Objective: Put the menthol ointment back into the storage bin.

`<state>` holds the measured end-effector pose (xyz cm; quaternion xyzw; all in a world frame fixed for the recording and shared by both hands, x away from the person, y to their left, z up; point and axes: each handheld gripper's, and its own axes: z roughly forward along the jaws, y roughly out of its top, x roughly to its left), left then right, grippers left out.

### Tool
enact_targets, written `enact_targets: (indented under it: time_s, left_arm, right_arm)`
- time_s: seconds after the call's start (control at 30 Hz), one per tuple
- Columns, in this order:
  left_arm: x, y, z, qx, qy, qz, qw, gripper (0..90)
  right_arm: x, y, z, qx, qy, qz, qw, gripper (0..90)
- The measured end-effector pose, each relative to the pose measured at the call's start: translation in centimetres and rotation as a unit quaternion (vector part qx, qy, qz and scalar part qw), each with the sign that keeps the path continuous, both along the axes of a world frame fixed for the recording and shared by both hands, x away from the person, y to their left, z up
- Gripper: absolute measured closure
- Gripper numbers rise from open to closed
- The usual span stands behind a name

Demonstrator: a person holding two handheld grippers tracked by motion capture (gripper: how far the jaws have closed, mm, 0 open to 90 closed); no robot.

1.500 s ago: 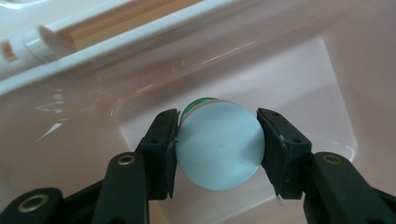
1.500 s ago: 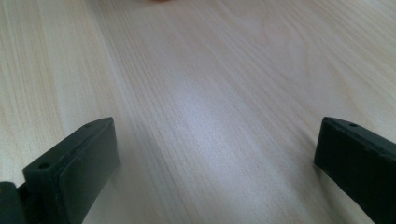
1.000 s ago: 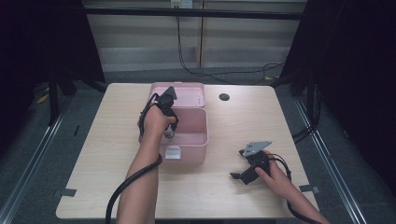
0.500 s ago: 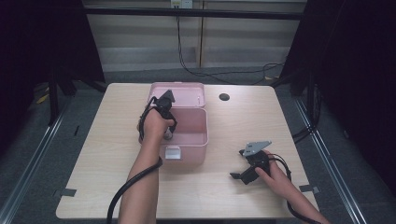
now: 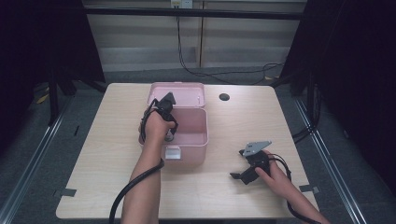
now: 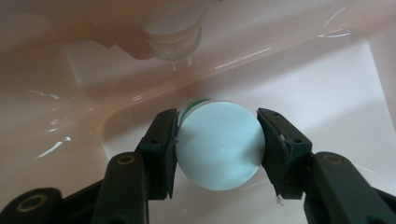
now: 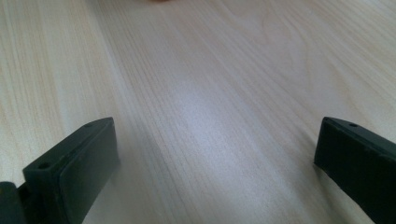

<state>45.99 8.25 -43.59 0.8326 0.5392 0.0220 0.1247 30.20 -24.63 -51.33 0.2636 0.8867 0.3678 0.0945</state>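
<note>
Round-lidded jar [image 6: 218, 144], pale blue on top with a green edge showing under the lid, is pinched between the two black pads of the left tongs [image 6: 218, 149] inside the pink box [image 5: 198, 140]. In the left gripper view the jar is seen low in the box, close to the glossy pink floor and near a rounded inner corner; its reflection is thrown on the wall behind. Whether it already rests on the floor cannot be told. In the high view the left tongs [image 5: 168, 133] are pointed down into the box, which stands at the middle of the table [image 5: 107, 135] with its lid [image 5: 177, 91] folded back on the far side.

The right tongs [image 5: 243, 175] lie low over the table at the near right, well apart from the box, spread wide with nothing between them; bare wood grain is seen between the pads in the right gripper view.

Several things could go wrong from here, by judgement. The lid is smooth and round and is gripped at two narrow lines only, so the jar could be twisted or slipped out if the hand is tilted. If the pinch is released while the jar is still above the floor, it could be dropped and tipped on its side. The box is held by nothing, so it could be dragged if a wall is caught.
</note>
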Motion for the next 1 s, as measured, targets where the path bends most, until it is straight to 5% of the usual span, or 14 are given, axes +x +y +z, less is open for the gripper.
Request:
enact_targets:
  time_s: [0.67,1.0]
  left_arm:
    - [-0.3,0.5,0.0,-0.008,0.003,-0.001,1.0000,43.1]
    - [-0.7,1.0,1.2,-0.010,0.001,-0.003,0.9999,35.8]
  right_arm:
    - [0.0,0.0,0.0,0.001,0.001,0.000,1.0000,0.0]
    - [0.0,0.0,0.0,0.000,0.000,0.000,1.0000,0.0]
